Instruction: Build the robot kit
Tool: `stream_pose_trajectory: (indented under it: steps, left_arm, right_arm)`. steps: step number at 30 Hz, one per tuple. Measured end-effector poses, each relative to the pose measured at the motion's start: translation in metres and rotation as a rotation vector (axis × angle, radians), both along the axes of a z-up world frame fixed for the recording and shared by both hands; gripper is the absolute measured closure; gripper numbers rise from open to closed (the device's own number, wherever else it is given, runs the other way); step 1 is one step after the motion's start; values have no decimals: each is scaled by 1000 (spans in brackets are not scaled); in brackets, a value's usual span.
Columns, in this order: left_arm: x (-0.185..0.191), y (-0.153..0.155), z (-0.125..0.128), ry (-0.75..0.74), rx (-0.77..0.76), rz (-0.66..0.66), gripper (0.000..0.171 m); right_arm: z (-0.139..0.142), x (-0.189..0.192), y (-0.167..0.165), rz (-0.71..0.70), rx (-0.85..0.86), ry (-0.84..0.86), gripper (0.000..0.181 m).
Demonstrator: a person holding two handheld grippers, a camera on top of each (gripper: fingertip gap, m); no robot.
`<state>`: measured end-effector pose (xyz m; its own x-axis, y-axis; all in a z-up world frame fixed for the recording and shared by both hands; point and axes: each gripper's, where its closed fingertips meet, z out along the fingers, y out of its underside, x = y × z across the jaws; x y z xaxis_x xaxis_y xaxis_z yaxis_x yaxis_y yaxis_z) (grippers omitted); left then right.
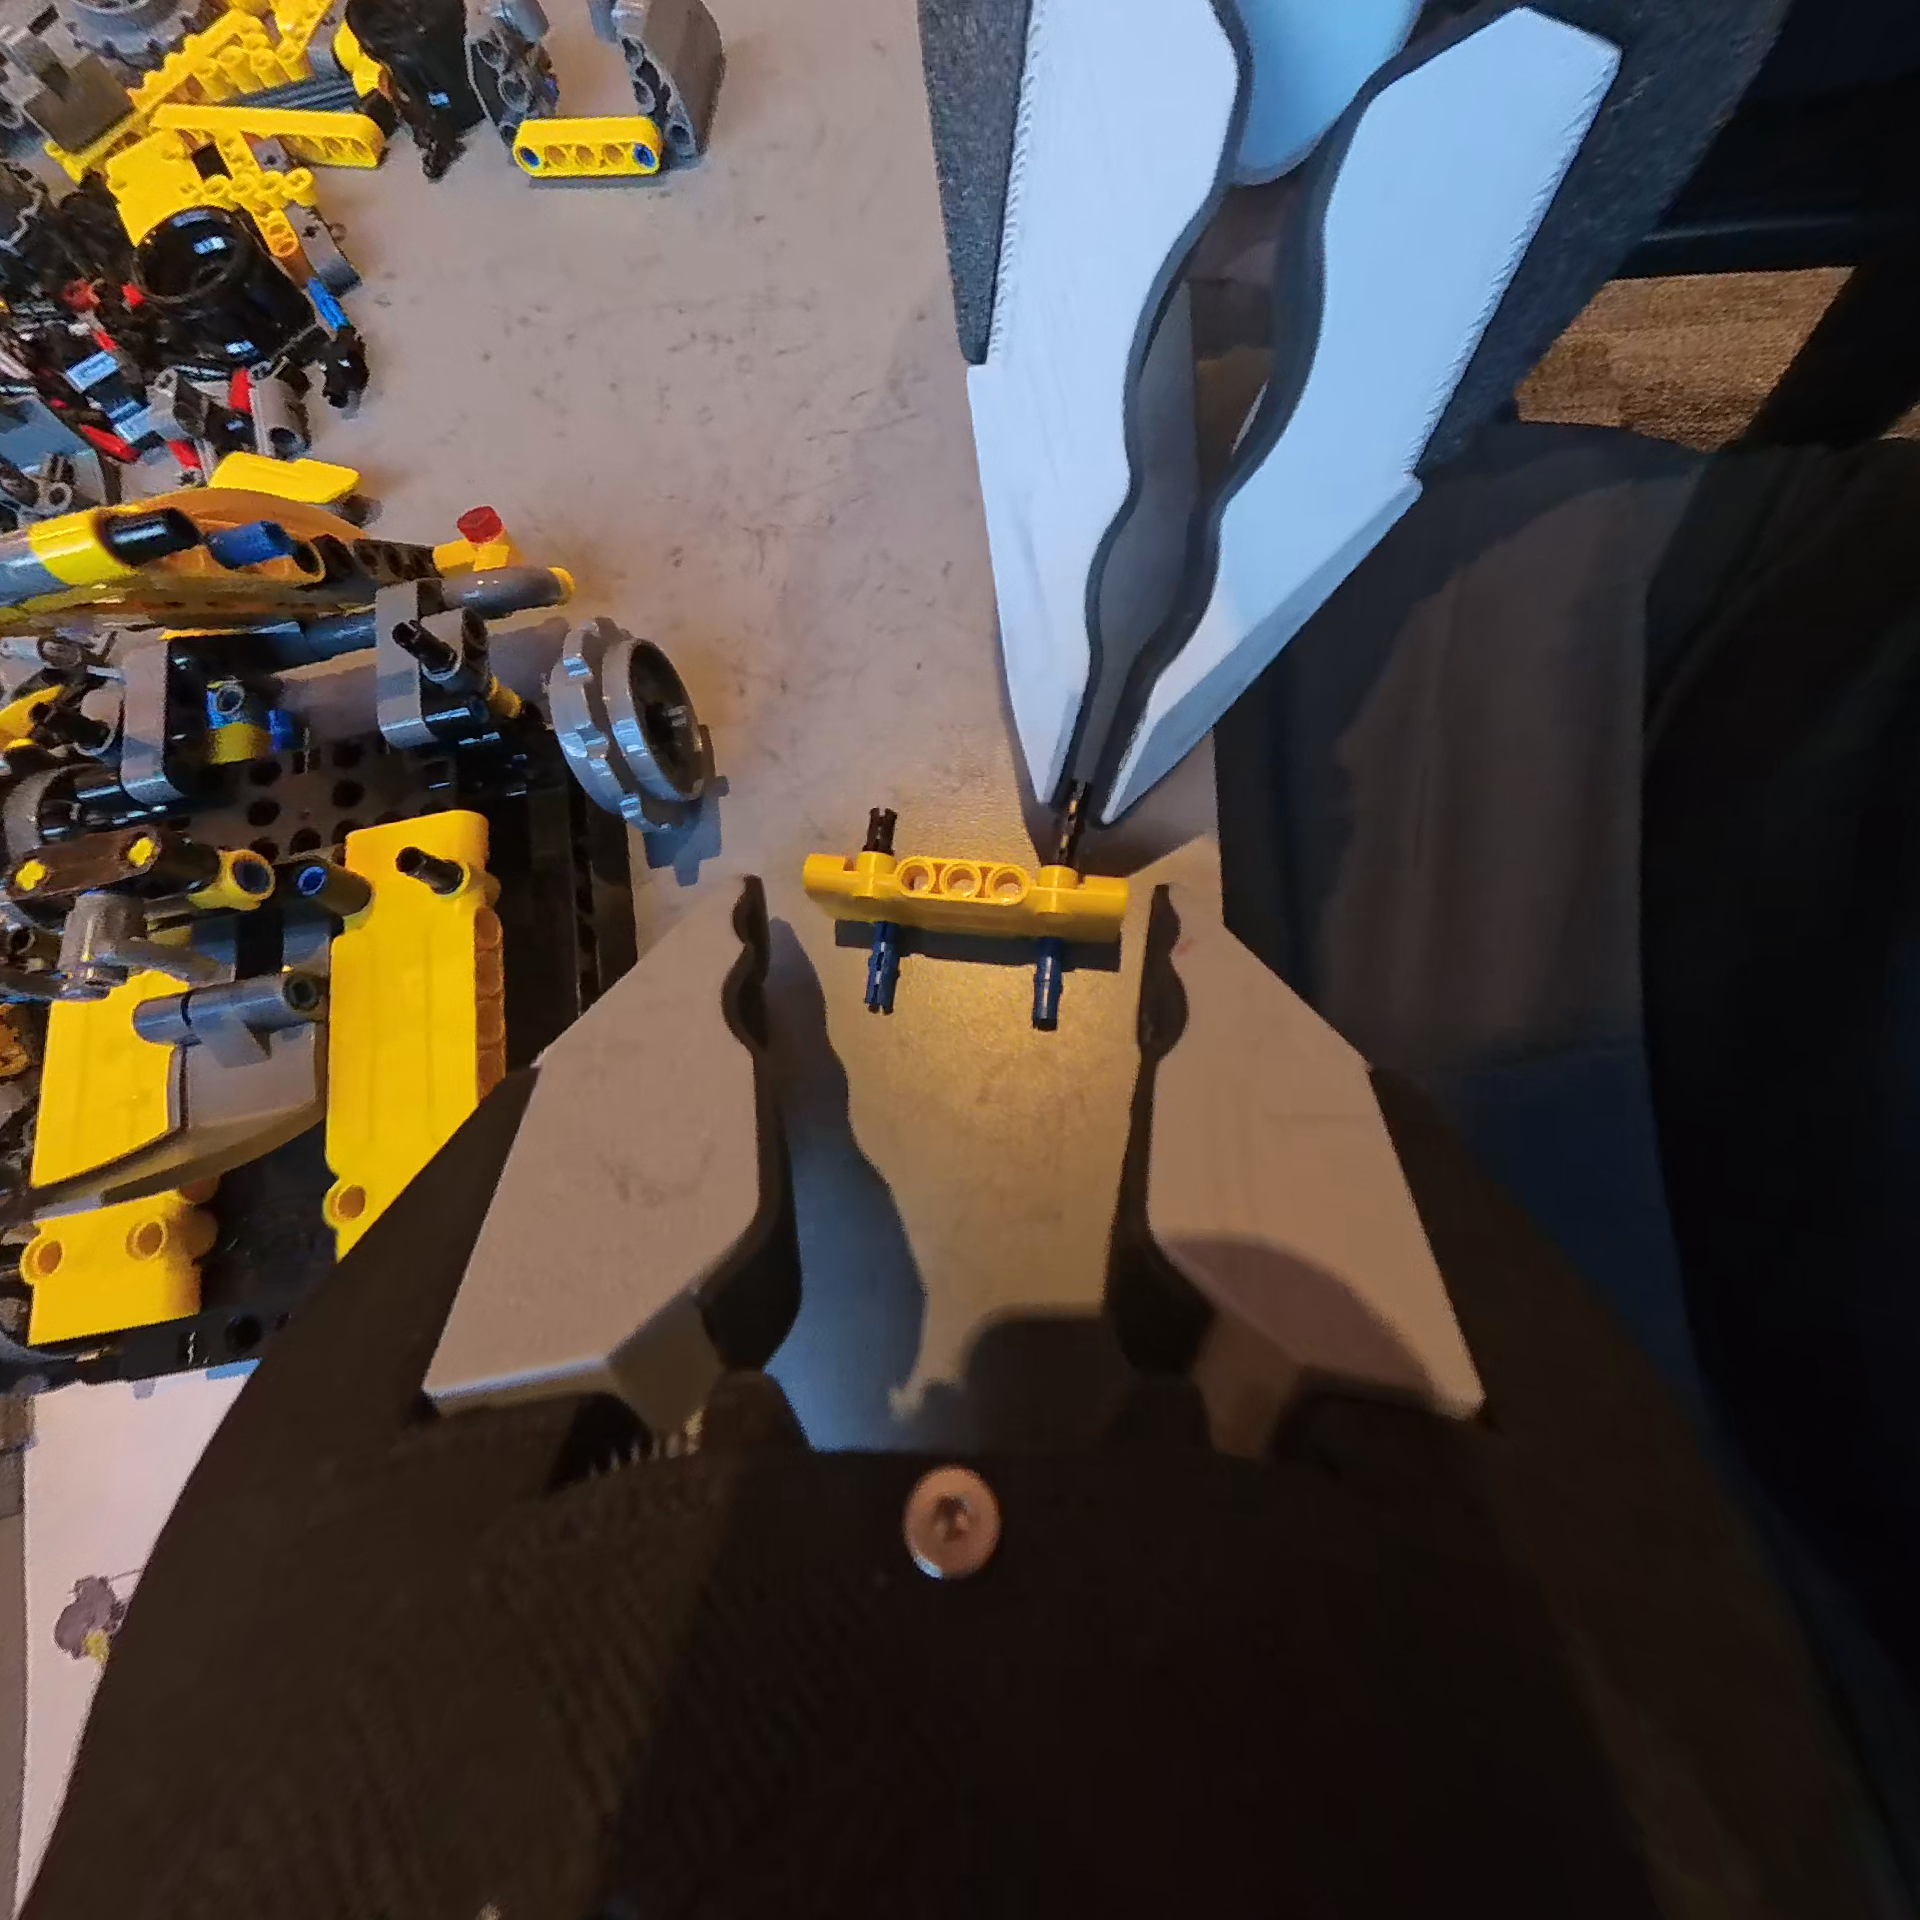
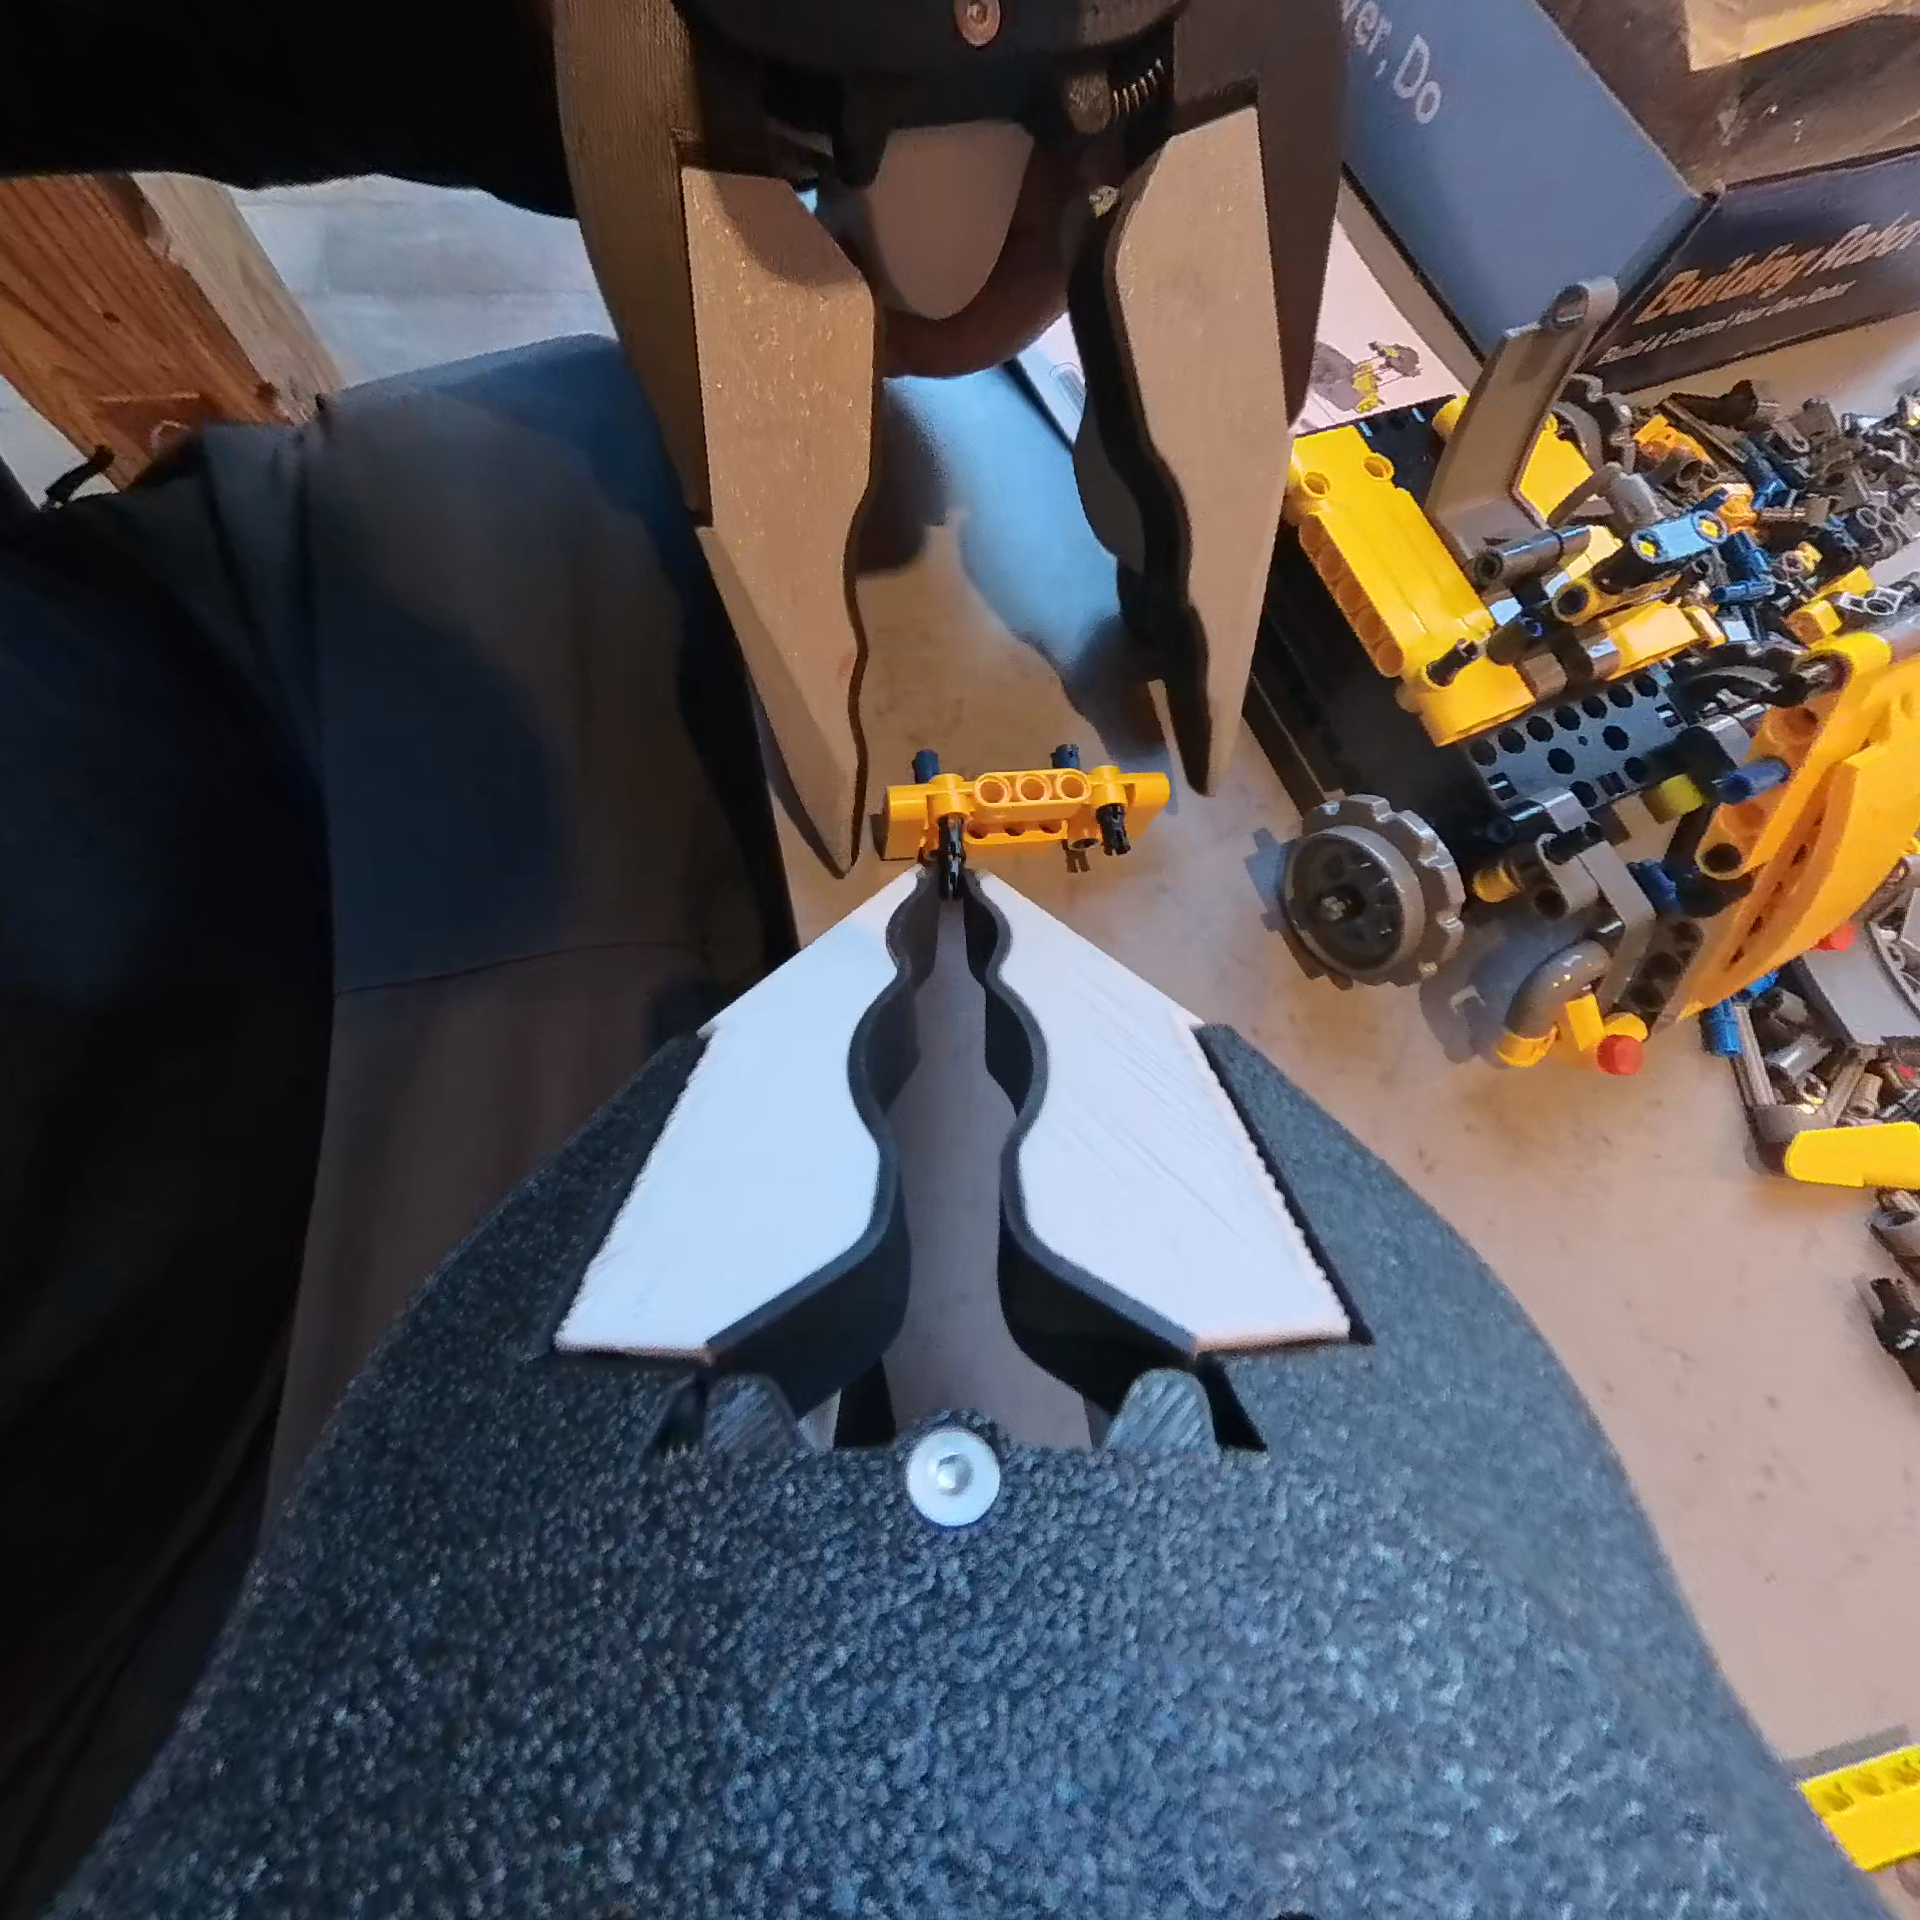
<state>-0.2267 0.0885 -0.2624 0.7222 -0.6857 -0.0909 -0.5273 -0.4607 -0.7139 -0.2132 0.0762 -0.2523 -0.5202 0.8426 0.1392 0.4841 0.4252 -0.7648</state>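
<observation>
The yellow beam (image 1: 964,899) (image 2: 1023,808) lies flat on the pale tabletop (image 1: 727,436) (image 2: 1455,1195), close to the edge where dark cloth hangs beside the table. It is a short plastic building beam with three round holes in a row along its middle and blockier ends. Two dark blue pins (image 1: 881,961) stick out of one long side, and black pins stand out of the other.

The right gripper (image 2: 948,883) (image 1: 1075,805), with white fingers and black wavy pads, has its tips pinched together on one black pin (image 2: 948,857) (image 1: 1068,826) that sits in the beam's end hole.

The left gripper (image 1: 951,914) (image 2: 1023,795), with grey fingers, is spread wide, one tip just off each end of the beam; whether they touch it cannot be told.

Farther in on the tabletop stands a half-built yellow and black model (image 1: 260,935) (image 2: 1558,665) with a grey toothed wheel (image 1: 634,732) (image 2: 1351,899), amid loose parts (image 1: 208,208) (image 2: 1818,468). A dark printed box (image 2: 1787,270) sits behind it.
</observation>
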Motion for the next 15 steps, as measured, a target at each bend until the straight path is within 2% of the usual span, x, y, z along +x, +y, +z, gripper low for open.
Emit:
stream_pose_trajectory:
  steps: [6, 15]
  left_arm:
    - [4, 0, 0, -7, 15, -14, 112]
    - [5, 1, -4, 1, 29, -24, 112]
  right_arm:
    - [-1, -2, -2, 6, 7, -4, 177]
    - [-2, -1, -3, 17, 20, -8, 177]
